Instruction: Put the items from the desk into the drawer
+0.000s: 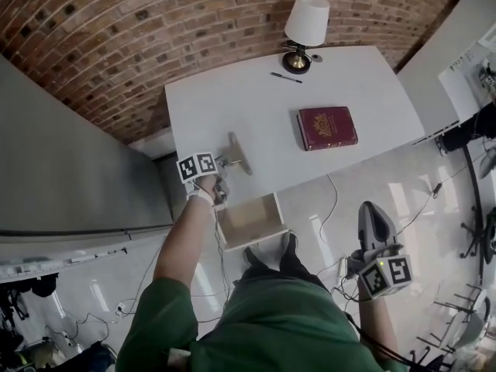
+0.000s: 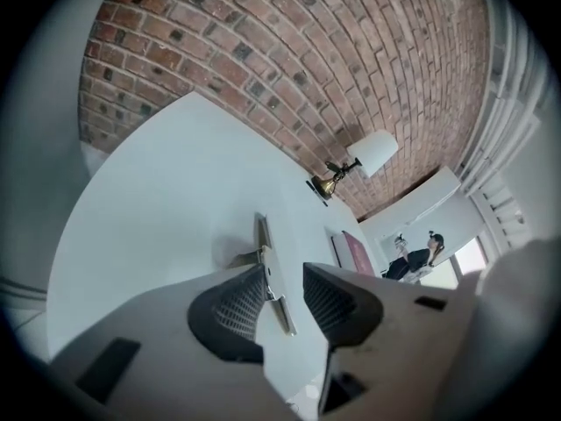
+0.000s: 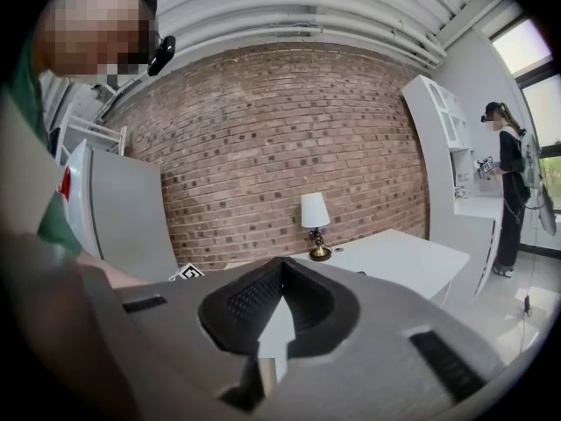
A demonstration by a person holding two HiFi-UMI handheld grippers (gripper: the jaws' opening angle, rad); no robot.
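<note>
White desk (image 1: 232, 99) fills the middle of the head view, with a brick wall along the top of the frame. At the desk's lower left edge, your left gripper (image 2: 285, 270) points down at the desktop with its tongs spread wide. A thin metal bar (image 1: 240, 153) lies flat on the desk between them, close to the left pad, and neither pad presses on it. Just below that edge, the drawer (image 1: 252, 219) stands pulled out. Further right, a red book (image 1: 326, 128) lies flat on the desk. Above it, a black pen (image 1: 286, 77) rests near the lamp (image 1: 306, 22) at the back edge. In the lower right of the frame, well clear of the desk, your right gripper (image 1: 373, 209) hangs over the floor. Its tongs are closed tip to tip and grip nothing.
</note>
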